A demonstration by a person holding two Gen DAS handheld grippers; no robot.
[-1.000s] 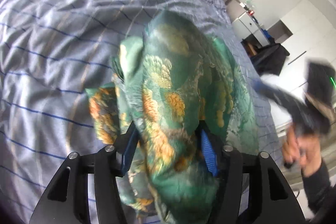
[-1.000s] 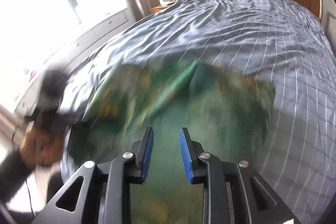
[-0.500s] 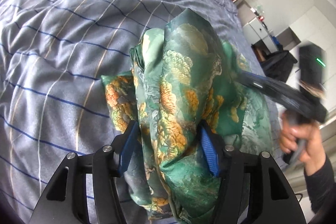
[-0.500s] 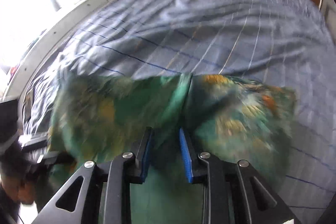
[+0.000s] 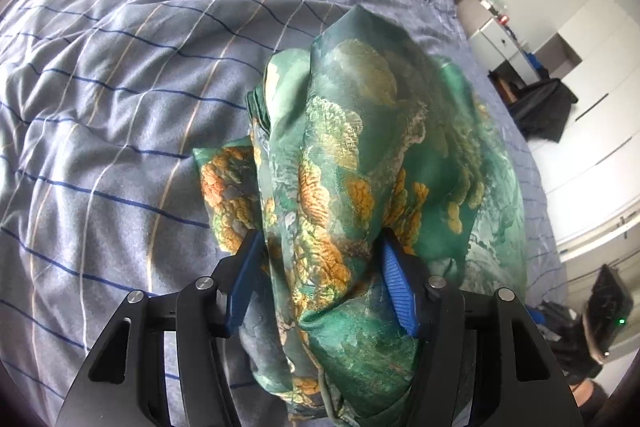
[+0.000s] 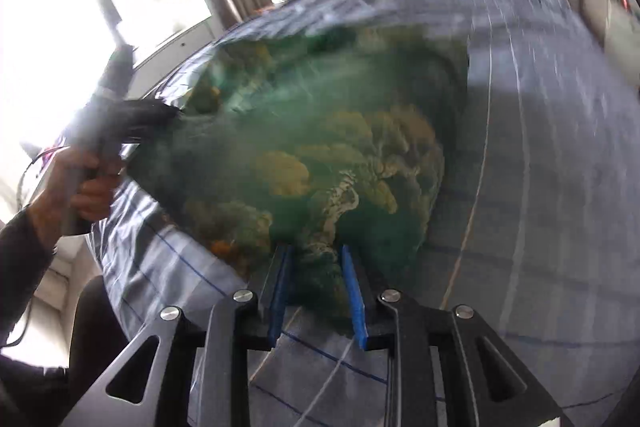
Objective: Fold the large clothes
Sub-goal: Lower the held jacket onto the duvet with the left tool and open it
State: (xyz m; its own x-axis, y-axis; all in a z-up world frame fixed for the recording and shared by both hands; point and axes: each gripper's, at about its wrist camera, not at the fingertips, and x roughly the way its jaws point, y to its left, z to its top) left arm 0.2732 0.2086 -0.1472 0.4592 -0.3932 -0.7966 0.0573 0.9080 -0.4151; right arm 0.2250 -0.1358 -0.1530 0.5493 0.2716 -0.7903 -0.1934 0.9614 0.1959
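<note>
The green patterned garment (image 5: 360,187) fills the centre and lower half of the left wrist view, bunched thick between the left gripper (image 5: 320,279) fingers, which clamp it over the blue checked bedspread (image 5: 120,87). In the right wrist view the right gripper (image 6: 318,287), at lower centre, pinches a narrower fold of it. The satin looks slippery, so I judge that a hard pull apart could slide the thinner right-hand fold free and collapse the spread cloth onto the bedspread.
</note>
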